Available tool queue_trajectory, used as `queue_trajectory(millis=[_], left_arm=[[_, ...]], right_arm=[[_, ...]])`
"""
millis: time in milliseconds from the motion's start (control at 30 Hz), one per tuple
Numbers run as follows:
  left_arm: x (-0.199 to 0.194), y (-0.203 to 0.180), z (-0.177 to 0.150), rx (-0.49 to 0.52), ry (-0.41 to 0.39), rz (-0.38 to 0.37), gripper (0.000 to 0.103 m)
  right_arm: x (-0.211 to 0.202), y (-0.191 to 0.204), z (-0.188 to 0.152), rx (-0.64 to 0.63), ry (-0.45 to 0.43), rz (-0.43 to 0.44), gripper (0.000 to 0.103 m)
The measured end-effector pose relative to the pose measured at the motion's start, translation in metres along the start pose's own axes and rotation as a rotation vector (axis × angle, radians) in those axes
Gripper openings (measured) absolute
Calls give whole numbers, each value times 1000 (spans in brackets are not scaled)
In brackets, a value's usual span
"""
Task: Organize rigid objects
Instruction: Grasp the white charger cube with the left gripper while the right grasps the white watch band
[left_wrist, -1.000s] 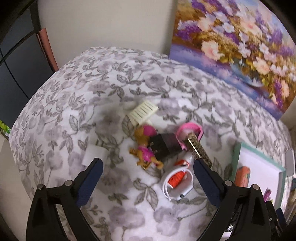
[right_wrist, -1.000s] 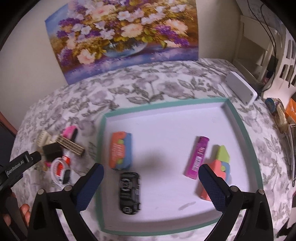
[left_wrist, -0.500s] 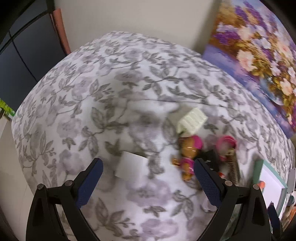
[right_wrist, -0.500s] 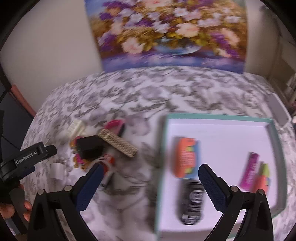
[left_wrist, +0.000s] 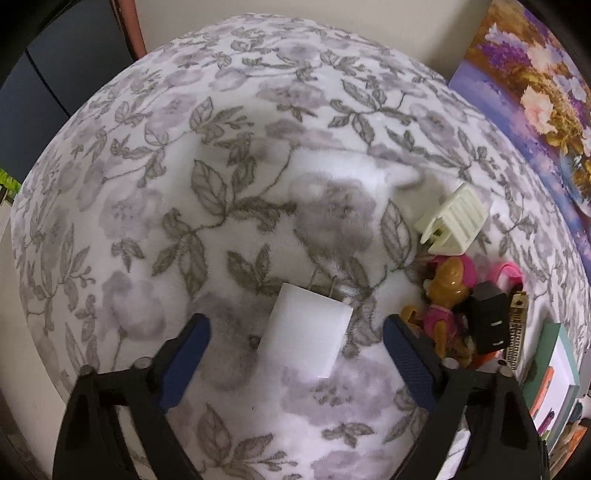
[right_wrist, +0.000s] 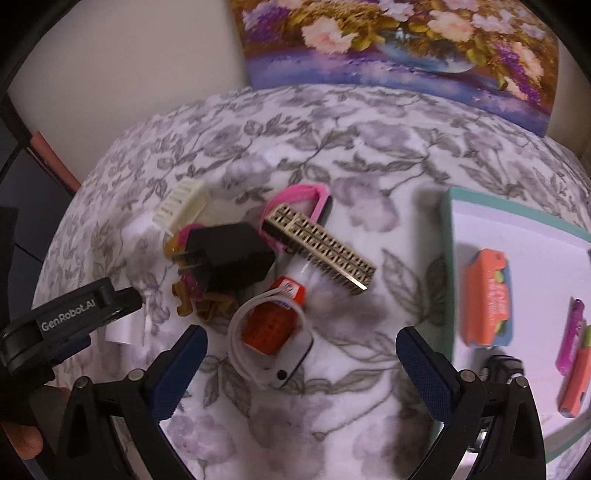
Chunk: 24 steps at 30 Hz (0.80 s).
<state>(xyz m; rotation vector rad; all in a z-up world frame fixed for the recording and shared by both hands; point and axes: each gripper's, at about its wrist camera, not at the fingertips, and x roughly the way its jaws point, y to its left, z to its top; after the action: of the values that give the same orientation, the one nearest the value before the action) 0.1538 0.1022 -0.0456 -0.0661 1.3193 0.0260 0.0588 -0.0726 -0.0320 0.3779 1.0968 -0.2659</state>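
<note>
My left gripper (left_wrist: 295, 363) is closing — the white charger (left_wrist: 306, 332) lies between its jaws at lower centre, pads not yet touching it. My right gripper (right_wrist: 301, 363) is spread wide over the orange-and-white piece (right_wrist: 271, 326), lower centre, on the floral cloth (left_wrist: 236, 155).

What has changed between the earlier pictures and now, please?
The left gripper has come over the white charger, which now lies between its closing fingers, ungripped. The right gripper swung from the tray to the pile, over the orange item. Nothing else moved.
</note>
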Motion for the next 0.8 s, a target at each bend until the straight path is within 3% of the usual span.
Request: queue_trajectory(millis=[300, 533, 800], left_arm=[[16, 1, 1, 5, 22, 11, 69], [16, -1, 6, 23, 2, 12, 48], [11, -2, 2, 21, -5, 1, 46]], right_arm=[[18, 8, -4, -17, 36, -13, 101], [23, 14, -7, -40, 47, -21, 81], [23, 15, -7, -58, 55, 16, 54]])
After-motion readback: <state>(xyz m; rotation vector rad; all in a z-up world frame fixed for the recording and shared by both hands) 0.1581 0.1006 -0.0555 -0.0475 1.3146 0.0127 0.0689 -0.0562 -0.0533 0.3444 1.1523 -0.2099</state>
